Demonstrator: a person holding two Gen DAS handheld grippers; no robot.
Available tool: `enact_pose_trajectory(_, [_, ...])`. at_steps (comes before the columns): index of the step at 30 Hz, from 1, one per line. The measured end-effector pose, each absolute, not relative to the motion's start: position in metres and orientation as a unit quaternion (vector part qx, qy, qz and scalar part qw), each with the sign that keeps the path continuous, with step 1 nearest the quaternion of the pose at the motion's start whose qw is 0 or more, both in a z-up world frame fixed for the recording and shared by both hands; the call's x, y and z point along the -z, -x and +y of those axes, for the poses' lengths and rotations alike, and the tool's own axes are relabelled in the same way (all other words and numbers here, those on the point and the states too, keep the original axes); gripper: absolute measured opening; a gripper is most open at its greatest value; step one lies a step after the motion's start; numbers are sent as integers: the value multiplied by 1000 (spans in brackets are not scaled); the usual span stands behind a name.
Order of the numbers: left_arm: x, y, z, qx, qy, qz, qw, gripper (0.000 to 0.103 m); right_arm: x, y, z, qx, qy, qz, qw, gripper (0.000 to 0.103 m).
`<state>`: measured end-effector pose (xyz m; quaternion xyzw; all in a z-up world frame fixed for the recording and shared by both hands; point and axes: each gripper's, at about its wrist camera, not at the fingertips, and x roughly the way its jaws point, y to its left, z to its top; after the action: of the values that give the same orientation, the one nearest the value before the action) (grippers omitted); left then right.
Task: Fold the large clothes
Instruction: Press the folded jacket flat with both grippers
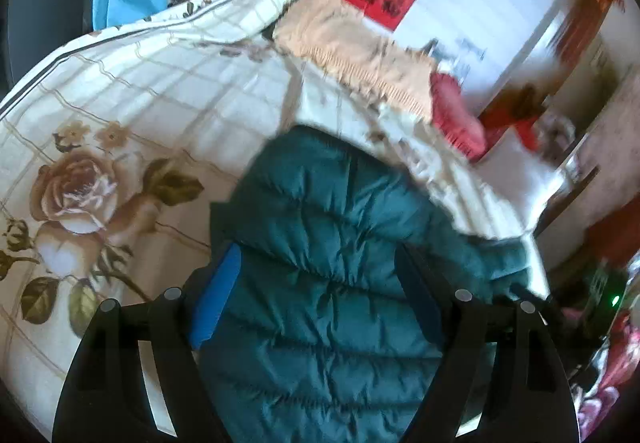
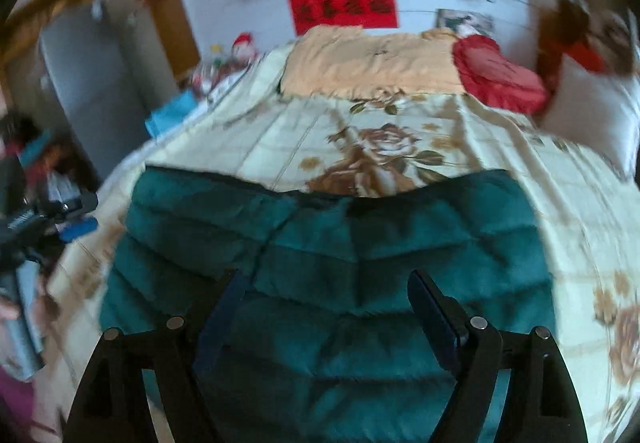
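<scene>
A dark teal quilted puffer jacket [image 2: 340, 251] lies spread on a bed with a cream floral cover [image 2: 380, 139]. In the left wrist view the jacket [image 1: 328, 263] runs up between the fingers of my left gripper [image 1: 320, 271], which is open, with blue pads on each side of the fabric. My right gripper [image 2: 324, 303] is also open, its fingers wide apart just above the jacket's near part. The left gripper also shows at the left edge of the right wrist view [image 2: 68, 219], beside the jacket's left side.
A beige blanket [image 2: 368, 63] and a red cushion [image 2: 500, 75] lie at the head of the bed. A white pillow [image 2: 592, 115] sits at the right. Toys and a blue bag [image 1: 132, 3] sit beside the bed. A grey cabinet [image 2: 88, 83] stands at the left.
</scene>
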<state>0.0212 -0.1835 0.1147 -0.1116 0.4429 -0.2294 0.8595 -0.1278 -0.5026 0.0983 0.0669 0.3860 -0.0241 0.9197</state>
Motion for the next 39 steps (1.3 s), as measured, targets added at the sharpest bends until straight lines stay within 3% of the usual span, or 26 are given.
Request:
enact_pose_trajectory(3, [-83,-37,-204,192,80,482,851,80,-72,94,-494,50,-45,414,908,82])
enact_pose_trajectory(12, [-53,-59,-230,146,3,490,859,88,-24,52,-516,70,-83,452,885,83])
enact_pose_trajectory(15, [-49,-57,-233,145,-15,483,863,89,-35,58,-514,70,-82,456,884,83])
enact_pose_trajectory(22, [-45,-60,-236,144,-13,475,868,90,-85,108,-549,107,-95,379,914,82])
enact_pose_trajectory(28, [-44,-63,-242,144,-26,472,869,91,-47,96,-593,169,-96,435,879,83])
enact_pose_trajectory(33, [-42,-63,-247,138,-37,463,875,92,-27,87,-597,182,-92,424,882,86])
enact_pose_trajectory(39, [-39,-62,-248,139,-41,457,877,93,-45,100,-590,183,-93,429,880,87])
